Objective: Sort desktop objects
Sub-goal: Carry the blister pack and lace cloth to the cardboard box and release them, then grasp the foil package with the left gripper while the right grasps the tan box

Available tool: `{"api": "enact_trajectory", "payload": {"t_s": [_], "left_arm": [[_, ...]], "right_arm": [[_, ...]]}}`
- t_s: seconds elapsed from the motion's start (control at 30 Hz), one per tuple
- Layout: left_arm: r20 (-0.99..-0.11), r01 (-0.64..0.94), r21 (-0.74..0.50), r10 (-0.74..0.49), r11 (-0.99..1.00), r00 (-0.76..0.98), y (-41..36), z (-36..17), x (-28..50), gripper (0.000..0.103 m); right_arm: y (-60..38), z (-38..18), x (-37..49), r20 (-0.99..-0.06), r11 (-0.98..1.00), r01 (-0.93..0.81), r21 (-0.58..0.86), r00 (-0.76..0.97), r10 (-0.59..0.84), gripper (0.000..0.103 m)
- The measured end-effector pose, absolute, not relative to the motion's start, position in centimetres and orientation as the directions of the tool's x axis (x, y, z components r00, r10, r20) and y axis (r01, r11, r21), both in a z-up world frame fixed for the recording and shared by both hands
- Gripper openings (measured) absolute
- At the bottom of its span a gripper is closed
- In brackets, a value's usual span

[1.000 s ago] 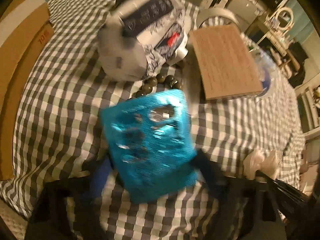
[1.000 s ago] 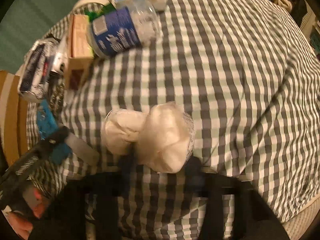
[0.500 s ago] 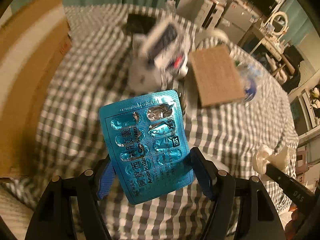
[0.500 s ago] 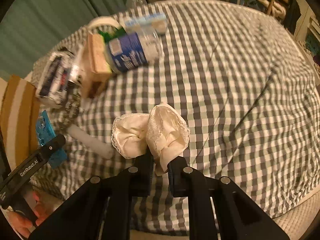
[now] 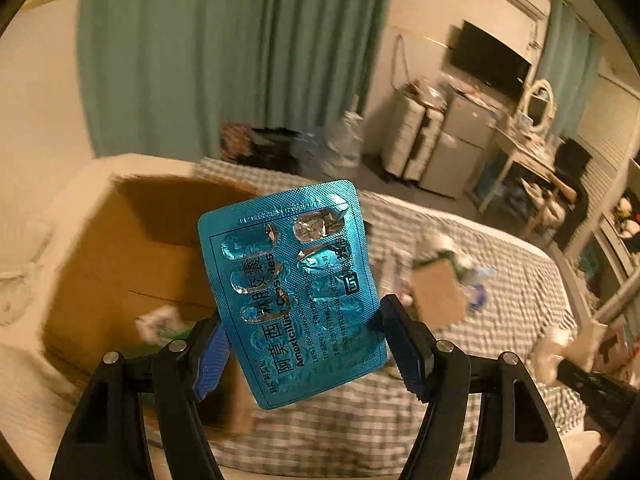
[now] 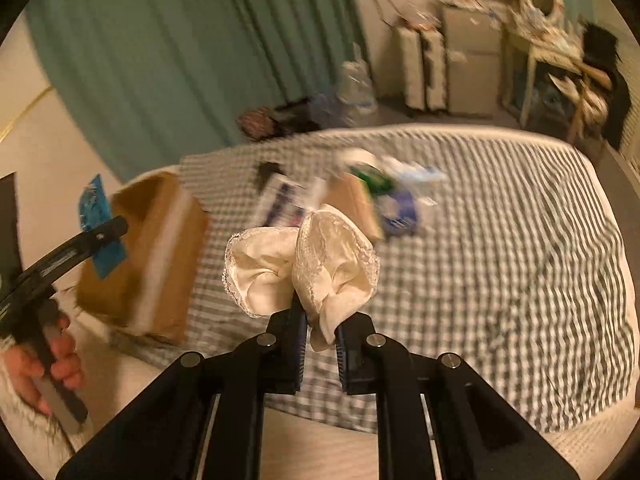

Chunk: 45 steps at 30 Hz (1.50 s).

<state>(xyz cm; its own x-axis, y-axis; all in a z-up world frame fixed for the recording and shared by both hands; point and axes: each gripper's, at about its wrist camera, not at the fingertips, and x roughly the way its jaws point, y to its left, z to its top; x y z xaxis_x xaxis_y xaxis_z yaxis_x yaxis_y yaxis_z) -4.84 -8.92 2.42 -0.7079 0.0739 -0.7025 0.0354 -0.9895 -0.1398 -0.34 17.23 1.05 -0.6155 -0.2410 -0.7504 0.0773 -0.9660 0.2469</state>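
Pill sheet, blue foil with several pockets already burst, stands upright in the left claw, its long axis pointing up and away, pinched by its side edges between jaws set wide. It hangs above the checked cloth, just right of the open cardboard box, so the box lies a short swing to the left, nearer this hand than the other. The right claw is nearly closed on a cream lace-edged cloth bundle, probably a scrunchie, though blur hides detail.
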Motion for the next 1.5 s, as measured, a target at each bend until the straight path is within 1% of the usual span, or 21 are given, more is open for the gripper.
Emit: {"api": "enact_trajectory", "payload": {"t_s": [0.07,0.17,0.23,0.37,0.43,0.53,0.6,0.63,0.67,0.7,0.73,0.77,0.8,0.97,1.1,1.2,1.27,1.37,1.5], "left_arm": [[-0.692,0.057,-0.113,0.037,-0.992,-0.721,-11.8,2.7,-4.8,0.072],[-0.670,0.079,-0.078,-0.007,-0.994,-0.742,-15.9,2.0,-3.9,0.072],[-0.661,0.097,-0.094,-0.011,-0.991,-0.750,-18.2,1.2,-3.4,0.072],[-0.660,0.134,-0.113,-0.026,-0.985,-0.751,-21.0,-1.0,-4.3,0.072],[-0.677,0.136,-0.109,-0.027,-0.985,-0.735,-21.5,-2.5,-5.5,0.072],[-0.705,0.116,-0.139,0.016,-0.983,-0.709,-23.0,-4.1,-6.3,0.072],[-0.708,0.114,-0.123,0.007,-0.986,-0.706,-23.2,-5.1,-6.4,0.072],[-0.712,0.116,-0.116,0.001,-0.987,-0.702,-23.3,-5.6,-6.5,0.072],[-0.714,0.114,-0.118,0.005,-0.986,-0.700,-23.4,-5.8,-6.6,0.075],[-0.720,0.115,-0.127,0.012,-0.985,-0.694,-23.6,-6.1,-6.8,0.083],[-0.729,0.122,-0.144,0.022,-0.982,-0.684,-23.8,-6.3,-6.9,0.091],[-0.736,0.134,-0.152,0.021,-0.979,-0.677,-23.9,-6.5,-7.0,0.101],[-0.738,0.152,-0.154,0.011,-0.976,-0.675,-24.2,-6.6,-6.9,0.102],[-0.713,0.167,-0.165,0.000,-0.972,-0.701,-24.0,-5.5,-6.0,0.102],[-0.696,0.135,-0.083,-0.040,-0.987,-0.717,-21.2,-3.9,-5.1,0.102],[-0.685,0.087,-0.004,-0.061,-0.996,-0.726,-17.9,-2.7,-4.1,0.102],[-0.693,0.044,0.020,-0.046,-0.999,-0.719,-15.4,-1.8,-3.5,0.102],[-0.694,-0.016,0.013,0.002,-1.000,-0.720,-11.5,-0.3,-2.5,0.103],[-0.680,-0.083,0.013,0.052,-0.996,-0.731,-5.9,1.5,-1.3,0.103]], "right_arm": [[14.2,1.8,-0.6,-0.740,-0.959,0.139,0.247,-0.612,-0.279,0.012],[9.5,1.8,-1.9,-0.749,-0.940,0.235,0.246,-0.570,-0.338,0.012],[5.7,1.6,-3.1,-0.761,-0.926,0.301,0.228,-0.538,-0.362,0.012],[-1.4,0.6,-6.4,-0.780,-0.883,0.404,0.238,-0.462,-0.422,0.012],[-4.7,-0.1,-7.9,-0.790,-0.875,0.434,0.214,-0.450,-0.416,0.012],[-7.8,-1.1,-9.9,-0.802,-0.870,0.449,0.205,-0.432,-0.412,0.012],[-8.9,-1.8,-11.0,-0.808,-0.875,0.435,0.210,-0.427,-0.407,0.013],[-8.9,-1.9,-11.2,-0.808,-0.879,0.424,0.217,-0.427,-0.405,0.018],[-9.1,-2.1,-11.6,-0.805,-0.878,0.420,0.229,-0.426,-0.413,0.020],[-9.1,-2.1,-12.0,-0.798,-0.875,0.421,0.240,-0.427,-0.425,0.034],[-9.1,-1.9,-12.4,-0.789,-0.876,0.417,0.243,-0.439,-0.429,0.054],[-9.1,-1.8,-12.4,-0.787,-0.885,0.406,0.228,-0.459,-0.413,0.063],[-9.0,-1.3,-12.2,-0.780,-0.896,0.393,0.205,-0.487,-0.392,0.068],[-5.5,1.2,-10.3,-0.748,-0.916,0.361,0.174,-0.557,-0.362,0.068],[0.8,2.7,-8.6,-0.732,-0.939,0.276,0.204,-0.594,-0.334,0.068],[6.5,3.6,-6.4,-0.725,-0.965,0.188,0.185,-0.637,-0.263,0.069],[10.6,3.7,-4.8,-0.727,-0.976,0.123,0.179,-0.652,-0.215,0.069],[16.1,3.5,-2.7,-0.734,-0.980,0.017,0.196,-0.661,-0.158,0.069],[21.1,2.8,-0.8,-0.736,-0.965,-0.061,0.256,-0.659,-0.154,0.070]]}}
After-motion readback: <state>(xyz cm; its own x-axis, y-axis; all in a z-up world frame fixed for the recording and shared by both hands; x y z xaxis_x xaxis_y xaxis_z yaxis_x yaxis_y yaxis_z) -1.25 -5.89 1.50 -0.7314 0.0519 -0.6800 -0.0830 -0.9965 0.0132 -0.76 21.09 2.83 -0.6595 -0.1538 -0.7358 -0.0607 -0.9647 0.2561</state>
